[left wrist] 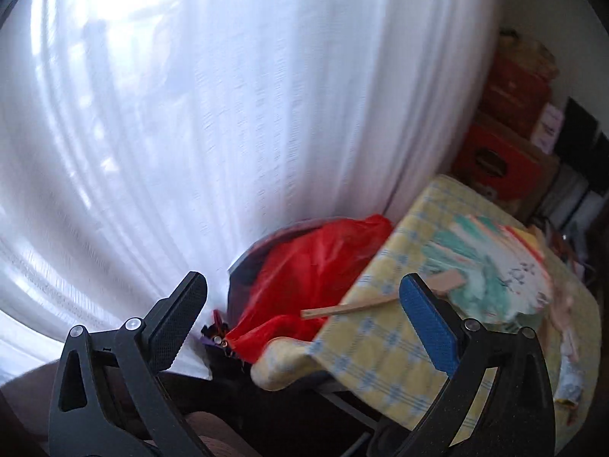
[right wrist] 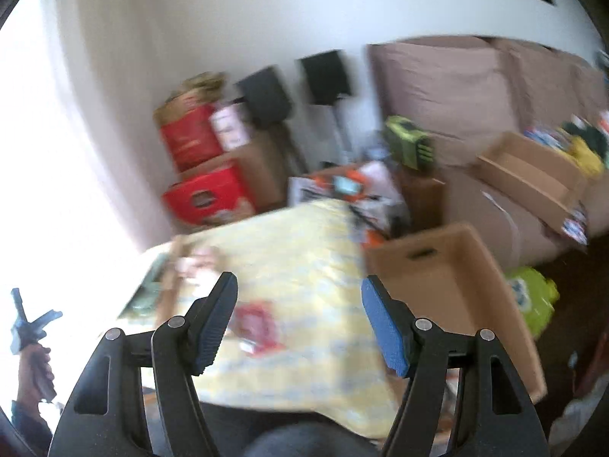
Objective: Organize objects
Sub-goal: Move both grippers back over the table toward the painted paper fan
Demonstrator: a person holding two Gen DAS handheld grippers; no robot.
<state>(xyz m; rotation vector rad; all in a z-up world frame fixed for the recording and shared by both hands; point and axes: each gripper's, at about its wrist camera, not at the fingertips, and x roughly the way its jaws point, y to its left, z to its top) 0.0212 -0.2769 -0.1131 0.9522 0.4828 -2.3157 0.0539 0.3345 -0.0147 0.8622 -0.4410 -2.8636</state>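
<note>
Evidently early in tidying: left gripper (left wrist: 304,323) and right gripper (right wrist: 298,323) both gape wide and empty, while a fan (left wrist: 491,266), wooden stick (left wrist: 350,308) and red packet (right wrist: 257,327) lie unsorted on the yellow checked table (left wrist: 380,361) beside an open cardboard box (right wrist: 456,278).

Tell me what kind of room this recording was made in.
Most likely a lived-in living room used for storage: a sofa along the wall, a white curtain over a bright window, stacked cardboard boxes, and a table under a yellow checked cloth.
</note>
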